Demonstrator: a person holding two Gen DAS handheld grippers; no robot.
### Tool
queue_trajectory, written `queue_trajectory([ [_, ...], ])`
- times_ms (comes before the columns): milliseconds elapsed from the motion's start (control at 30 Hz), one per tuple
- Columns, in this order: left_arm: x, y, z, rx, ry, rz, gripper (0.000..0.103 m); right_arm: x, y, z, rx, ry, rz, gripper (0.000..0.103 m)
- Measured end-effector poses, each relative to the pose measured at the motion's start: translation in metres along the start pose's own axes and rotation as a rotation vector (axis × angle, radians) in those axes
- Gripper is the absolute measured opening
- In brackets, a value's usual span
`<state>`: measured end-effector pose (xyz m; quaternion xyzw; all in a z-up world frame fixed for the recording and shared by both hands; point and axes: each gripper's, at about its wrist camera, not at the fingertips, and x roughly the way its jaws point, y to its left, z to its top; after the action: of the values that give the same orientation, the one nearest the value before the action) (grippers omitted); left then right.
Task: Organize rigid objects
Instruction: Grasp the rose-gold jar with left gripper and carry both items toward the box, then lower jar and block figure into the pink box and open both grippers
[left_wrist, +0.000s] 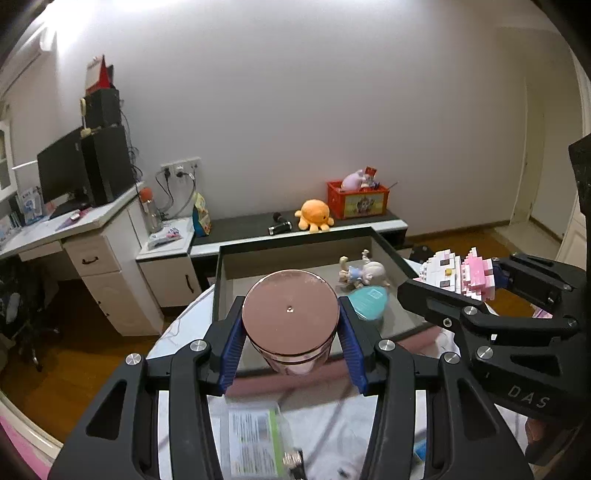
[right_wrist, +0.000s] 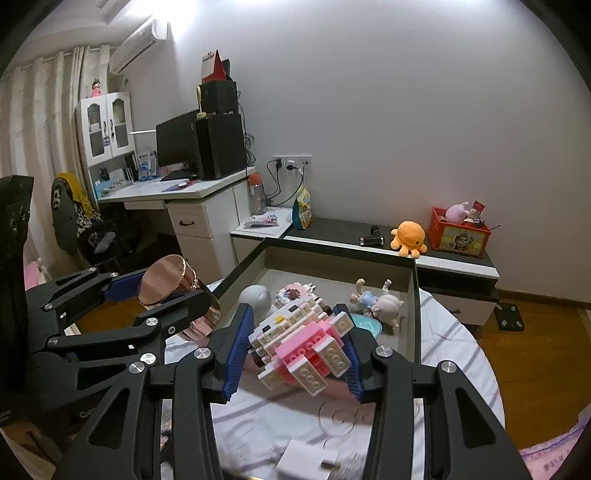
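In our left gripper (left_wrist: 291, 325) the jaws clamp a rose-gold jar (left_wrist: 290, 314) by its sides, lid toward the camera, held above the near rim of the open grey box (left_wrist: 295, 254). In our right gripper (right_wrist: 295, 339) the jaws grip a pink and white brick model (right_wrist: 303, 343), held over the box's near edge. Inside the box lie a small doll (right_wrist: 380, 301), a teal oval case (left_wrist: 369, 301) and a grey ball (right_wrist: 255, 297). The box sits on the round white counter (right_wrist: 454, 347).
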<state>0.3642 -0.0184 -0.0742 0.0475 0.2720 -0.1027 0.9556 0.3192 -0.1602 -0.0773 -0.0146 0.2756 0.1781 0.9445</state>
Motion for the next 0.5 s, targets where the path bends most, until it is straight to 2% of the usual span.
queue_trajectory([
  [233, 0.087, 0.013, 0.020, 0.008, 0.134, -0.012, 0.048, 0.065, -0.030, 0.014, 0.018, 0.102, -0.018, 0.046],
  [300, 0.107, 0.015, 0.019, 0.011, 0.168, -0.006, 0.048, 0.089, -0.040, 0.015, 0.043, 0.146, 0.006, 0.046],
  [433, 0.131, 0.015, 0.026, 0.034, 0.183, 0.021, 0.048, 0.128, -0.053, 0.014, 0.071, 0.213, 0.024, 0.046],
  [500, 0.140, 0.015, 0.029, 0.037, 0.193, 0.012, 0.048, 0.145, -0.063, 0.014, 0.103, 0.240, 0.032, 0.046],
])
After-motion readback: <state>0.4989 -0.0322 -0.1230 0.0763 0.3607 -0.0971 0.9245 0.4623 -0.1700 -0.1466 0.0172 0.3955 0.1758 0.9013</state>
